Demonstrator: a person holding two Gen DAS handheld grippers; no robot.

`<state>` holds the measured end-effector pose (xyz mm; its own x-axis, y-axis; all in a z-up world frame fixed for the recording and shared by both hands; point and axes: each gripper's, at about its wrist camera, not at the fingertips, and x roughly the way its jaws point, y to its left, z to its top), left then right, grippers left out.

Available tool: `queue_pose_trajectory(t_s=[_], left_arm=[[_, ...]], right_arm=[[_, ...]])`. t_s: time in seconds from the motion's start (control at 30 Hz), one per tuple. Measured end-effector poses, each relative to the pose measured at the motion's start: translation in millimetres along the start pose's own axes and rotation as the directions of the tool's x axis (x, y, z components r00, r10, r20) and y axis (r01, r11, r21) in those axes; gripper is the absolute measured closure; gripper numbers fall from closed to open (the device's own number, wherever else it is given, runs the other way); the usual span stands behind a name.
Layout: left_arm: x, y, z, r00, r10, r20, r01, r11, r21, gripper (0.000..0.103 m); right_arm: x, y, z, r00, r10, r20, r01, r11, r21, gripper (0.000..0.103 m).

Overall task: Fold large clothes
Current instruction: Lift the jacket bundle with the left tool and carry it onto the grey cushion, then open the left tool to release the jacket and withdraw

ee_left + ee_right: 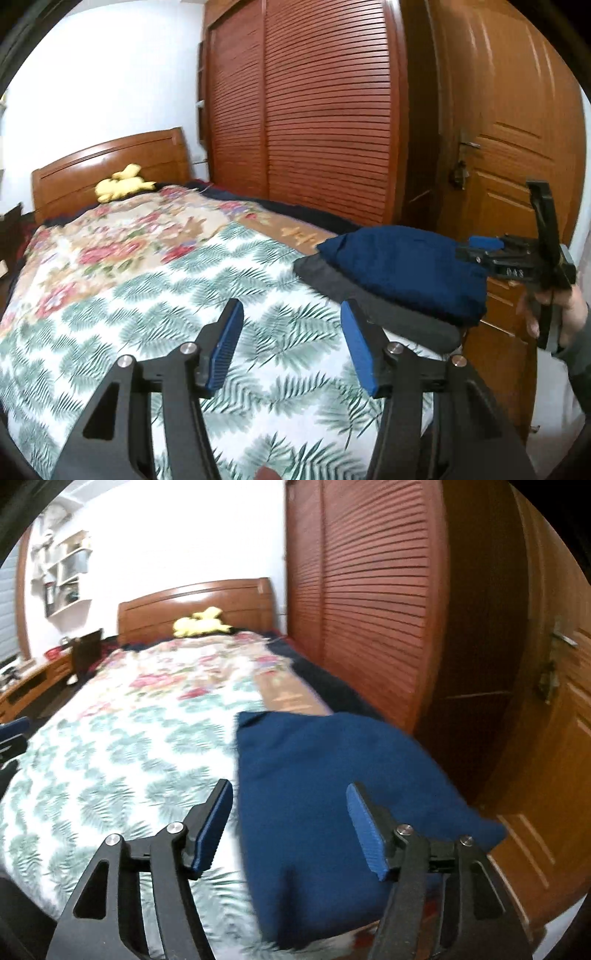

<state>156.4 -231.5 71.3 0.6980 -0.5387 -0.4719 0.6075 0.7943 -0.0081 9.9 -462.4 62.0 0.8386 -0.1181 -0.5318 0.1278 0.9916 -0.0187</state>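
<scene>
The folded navy garment (325, 805) fills the lower centre and right of the right wrist view, lying on the near right corner of the bed (122, 760). The left wrist view puts the same navy garment (406, 269) at centre right and shows what the other view does not: a folded grey garment (399, 317) lies under it, its edge sticking out toward the lower left.

The right tool (291, 834) is released, its blue pads spread wide with nothing between them; in its own view the navy cloth shows through the gap, and whether a pad touches it cannot be told. Seen from the left wrist view, the right tool (480, 247) is at the right edge, just beside the far side of the navy bundle, with the person's hand (561, 314) on its handle. The left tool (291, 350) is also released and grasps nothing, over the leaf-print bedspread (166, 314) in the lower centre of the frame.

Farther up the bed lies a floral cover (177, 675), and a yellow plush toy (201, 626) sits against the wooden headboard (195, 609). A louvred wardrobe (325, 110) and a wooden door (517, 129) take the upper right. Only the right wrist view shows wall shelves (66, 576) and a desk (33, 686) at the left.
</scene>
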Motion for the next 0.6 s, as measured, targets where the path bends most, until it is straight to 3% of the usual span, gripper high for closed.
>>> queue_pose_trajectory(t_s=[0.43, 0.6], left_arm=[[-71.1, 36.0, -43.1, 0.987, 0.162, -0.006, -0.162, 0.984, -0.076, 0.049], [-87.3, 54.1, -70.2, 0.983, 0.180, -0.028, -0.182, 0.976, -0.121, 0.049]], right_arm=[[-23.6, 128.7, -22.8, 0.984, 0.176, 0.039, -0.174, 0.984, -0.049, 0.030], [-24.6, 162.6, -33.5, 0.972, 0.236, 0.025, -0.234, 0.971, -0.057, 0.030]])
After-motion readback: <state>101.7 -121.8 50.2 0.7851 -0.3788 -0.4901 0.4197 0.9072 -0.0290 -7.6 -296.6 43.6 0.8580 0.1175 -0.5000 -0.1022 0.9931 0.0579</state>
